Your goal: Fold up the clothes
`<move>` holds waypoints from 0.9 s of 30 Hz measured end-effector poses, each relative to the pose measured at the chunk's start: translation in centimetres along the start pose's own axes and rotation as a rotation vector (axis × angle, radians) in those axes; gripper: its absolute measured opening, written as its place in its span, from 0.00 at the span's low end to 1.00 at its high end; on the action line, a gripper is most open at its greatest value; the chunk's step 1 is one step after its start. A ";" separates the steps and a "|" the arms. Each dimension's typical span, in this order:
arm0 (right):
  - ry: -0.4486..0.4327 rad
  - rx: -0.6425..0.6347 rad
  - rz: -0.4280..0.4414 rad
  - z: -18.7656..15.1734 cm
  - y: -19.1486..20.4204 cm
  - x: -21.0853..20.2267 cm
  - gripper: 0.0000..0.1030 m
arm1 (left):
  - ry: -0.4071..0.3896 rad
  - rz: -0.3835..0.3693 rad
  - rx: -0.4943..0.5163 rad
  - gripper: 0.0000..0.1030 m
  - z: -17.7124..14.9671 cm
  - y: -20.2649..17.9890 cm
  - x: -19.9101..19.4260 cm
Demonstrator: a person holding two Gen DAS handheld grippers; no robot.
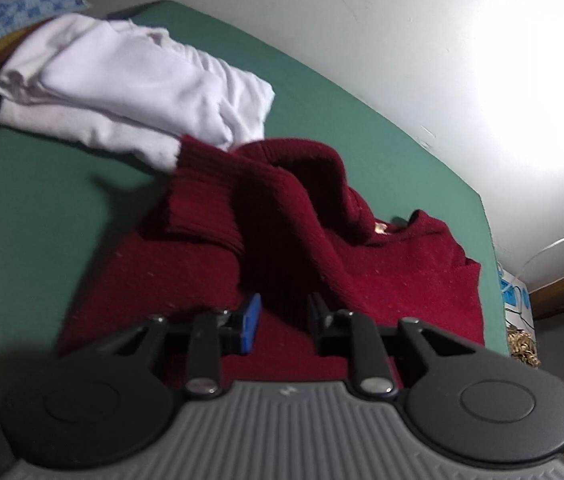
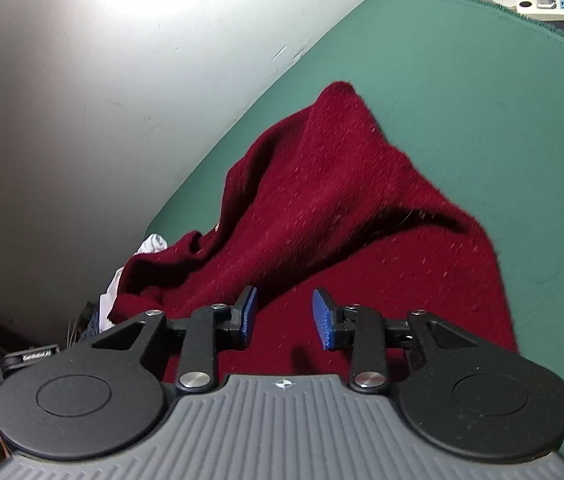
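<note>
— Sweater (image 1: pixel 401 272), the dark red knit one: where does it lie for you?

— On the green desk (image 1: pixel 42 208), right under both my tools. Its body is spread fairly flat near me, while a sleeve with a ribbed cuff (image 1: pixel 202 176) is thrown across the top in a loose hump. From my right side one corner (image 2: pixel 337 104) stands up in a peak, so it reads to me as part-folded or part-opened; I can't settle which.

— And the white pile?

— A folded white garment (image 1: pixel 130 84) sits farther along the desk, its edge touching the cuff. I judge it is parked there to keep it clear of the working spot.

— How are your fingers?

— My left gripper (image 1: pixel 283 316) hovers low over the knit, tipped forward, fingers parted to a middling gap with nothing between them. My right gripper (image 2: pixel 283 312) is posed much the same, fingers a touch wider, also empty, aimed at the fold under the raised corner.

— What matters here?

— Thick knit bunches, so a pinch should take one layer only.
</note>
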State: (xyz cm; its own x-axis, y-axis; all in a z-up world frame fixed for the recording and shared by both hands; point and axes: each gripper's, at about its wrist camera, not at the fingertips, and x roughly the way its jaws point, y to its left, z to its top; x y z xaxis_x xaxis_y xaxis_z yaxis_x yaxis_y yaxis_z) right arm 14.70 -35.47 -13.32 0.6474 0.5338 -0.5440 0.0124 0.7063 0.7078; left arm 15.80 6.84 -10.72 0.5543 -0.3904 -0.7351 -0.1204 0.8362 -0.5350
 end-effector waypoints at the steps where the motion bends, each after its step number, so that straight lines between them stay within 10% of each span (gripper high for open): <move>1: 0.010 -0.032 -0.005 -0.5 0.6 0.2 0.37 | 0.016 -0.017 0.007 0.21 -0.1 -0.6 0.9; 6: 0.033 -0.184 -0.032 -2.4 3.3 0.3 0.41 | 0.006 0.000 0.028 0.34 0.1 -2.5 3.3; 9: 0.031 -0.215 -0.035 -2.7 3.8 -0.1 0.41 | -0.032 0.048 0.035 0.00 0.6 -3.3 4.1; 27: 0.042 -0.300 -0.048 -3.8 4.8 -1.4 0.45 | -0.023 0.188 0.003 0.06 -2.3 -2.7 0.8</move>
State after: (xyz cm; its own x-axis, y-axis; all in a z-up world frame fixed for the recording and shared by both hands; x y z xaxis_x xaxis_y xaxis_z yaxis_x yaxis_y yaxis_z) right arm 10.97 -31.07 -10.79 0.6193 0.5109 -0.5963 -0.1874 0.8336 0.5196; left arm 14.73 3.36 -10.83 0.5410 -0.2184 -0.8122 -0.2209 0.8949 -0.3878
